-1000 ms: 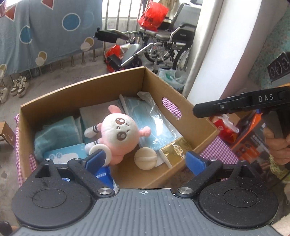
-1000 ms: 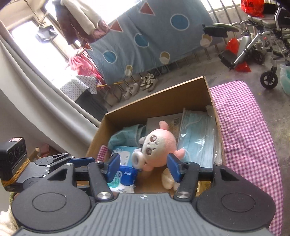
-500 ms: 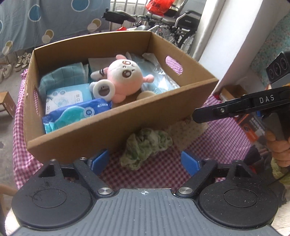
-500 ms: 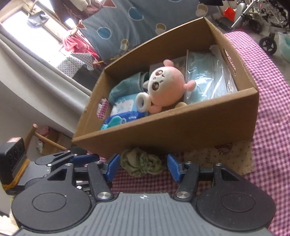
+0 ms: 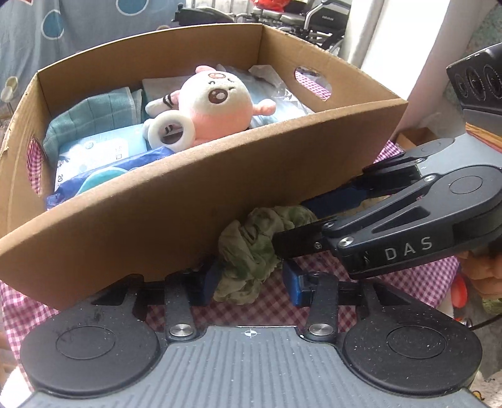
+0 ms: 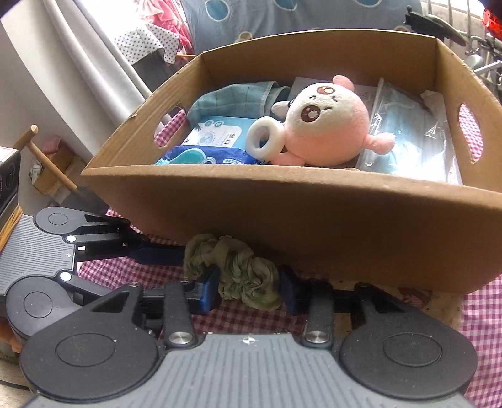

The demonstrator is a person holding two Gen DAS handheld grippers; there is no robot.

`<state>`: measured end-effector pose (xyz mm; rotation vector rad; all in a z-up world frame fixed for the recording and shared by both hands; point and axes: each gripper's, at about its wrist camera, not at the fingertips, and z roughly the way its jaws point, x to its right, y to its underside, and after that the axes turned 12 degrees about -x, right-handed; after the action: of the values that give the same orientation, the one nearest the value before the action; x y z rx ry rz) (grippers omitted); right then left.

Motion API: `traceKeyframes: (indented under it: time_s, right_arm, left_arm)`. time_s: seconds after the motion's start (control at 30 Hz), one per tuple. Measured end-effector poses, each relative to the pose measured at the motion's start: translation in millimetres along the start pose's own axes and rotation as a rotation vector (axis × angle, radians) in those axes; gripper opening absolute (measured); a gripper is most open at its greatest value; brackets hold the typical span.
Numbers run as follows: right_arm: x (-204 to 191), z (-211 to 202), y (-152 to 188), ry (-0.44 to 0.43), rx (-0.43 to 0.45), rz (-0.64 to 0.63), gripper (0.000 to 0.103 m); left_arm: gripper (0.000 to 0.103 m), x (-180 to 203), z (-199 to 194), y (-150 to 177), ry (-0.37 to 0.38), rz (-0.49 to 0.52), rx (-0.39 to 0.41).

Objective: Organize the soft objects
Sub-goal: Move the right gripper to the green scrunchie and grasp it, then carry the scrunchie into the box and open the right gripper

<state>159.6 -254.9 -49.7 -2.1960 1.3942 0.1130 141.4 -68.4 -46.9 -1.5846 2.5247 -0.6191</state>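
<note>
A crumpled olive-green cloth (image 5: pixel 251 251) lies on the checked tablecloth against the front wall of a cardboard box (image 5: pixel 175 201); it also shows in the right wrist view (image 6: pixel 238 270). My left gripper (image 5: pixel 251 282) is open with its blue pads on either side of the cloth. My right gripper (image 6: pixel 248 290) is open around the same cloth from the other side. In the box (image 6: pixel 313 213) lie a pink plush toy (image 5: pixel 216 106) (image 6: pixel 326 125), a teal towel (image 6: pixel 232 100), wipe packs (image 6: pixel 213 150) and bagged masks (image 6: pixel 408 135).
The pink checked tablecloth (image 6: pixel 480 329) covers the table. A wooden mallet (image 6: pixel 47 157) stands at the left. A wheelchair (image 5: pixel 307 18) and a hanging blue sheet (image 5: pixel 62 37) are behind the box. The white curtain (image 5: pixel 392 47) hangs at the right.
Both grippers dropped from above the box to the table in front of it and closed in on the green cloth from opposite sides. Their jaws have narrowed around it.
</note>
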Motion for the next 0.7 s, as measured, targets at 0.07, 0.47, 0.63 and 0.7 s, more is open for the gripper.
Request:
traceKeyframes:
  time_s: [0.07,0.47,0.63,0.7]
  right_arm:
    - [-3,-2,3,-0.006,0.01,-0.011,0.029]
    - [-36,-85,19,-0.084,0.2,-0.034,0.019]
    - [-48,-126,-5,-0.087,0.317,-0.097,0.019]
    - [-47,-133,-22,-0.088,0.338,-0.113,0.019]
  left_arm:
    - [0.03,0,-2,2,0.003,-0.006,0.004]
    - [0.02,10,-83,17,0.076,-0.018,0.166]
    - [0.02,4,-127,-1,0.102,-0.017,0.28]
    - [0.02,0,-135,-17,0.09,-0.02,0.308]
